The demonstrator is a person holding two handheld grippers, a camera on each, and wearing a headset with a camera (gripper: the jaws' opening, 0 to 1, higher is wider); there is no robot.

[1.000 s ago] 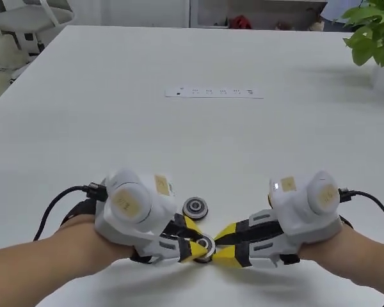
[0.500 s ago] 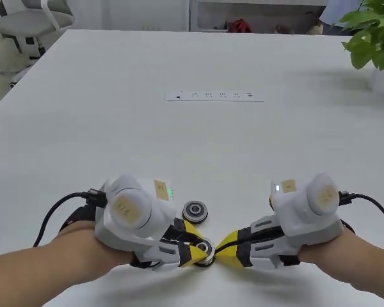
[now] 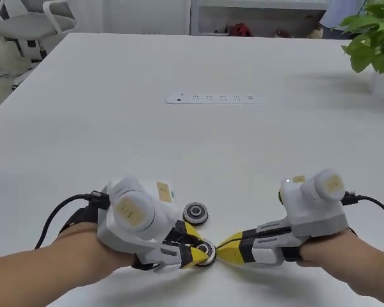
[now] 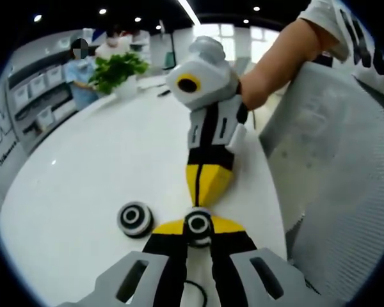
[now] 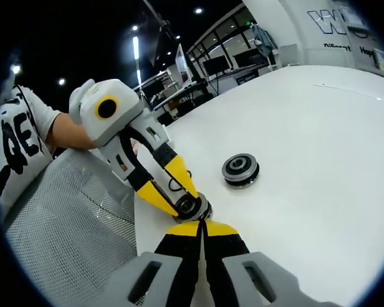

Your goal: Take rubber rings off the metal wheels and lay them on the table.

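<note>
wheel (image 5: 191,206) in left gripper (image 4: 198,226); right gripper (image 5: 201,225) closed tight; head view adds socket strip (image 3: 214,98)

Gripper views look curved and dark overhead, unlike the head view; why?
Left gripper view: the fisheye lens bows the table edge into an arc. Right gripper view: same bulge, dark ceiling with small bright lamps. Head view: straight lines, even soft light.

The desk (image 3: 256,147) is white; the loose round metal wheel (image 3: 196,212) and the held wheel (image 5: 191,206) are silver and black. The left gripper (image 3: 202,251) and right gripper (image 3: 221,253) are white, their fingers black with yellow tips.
</note>
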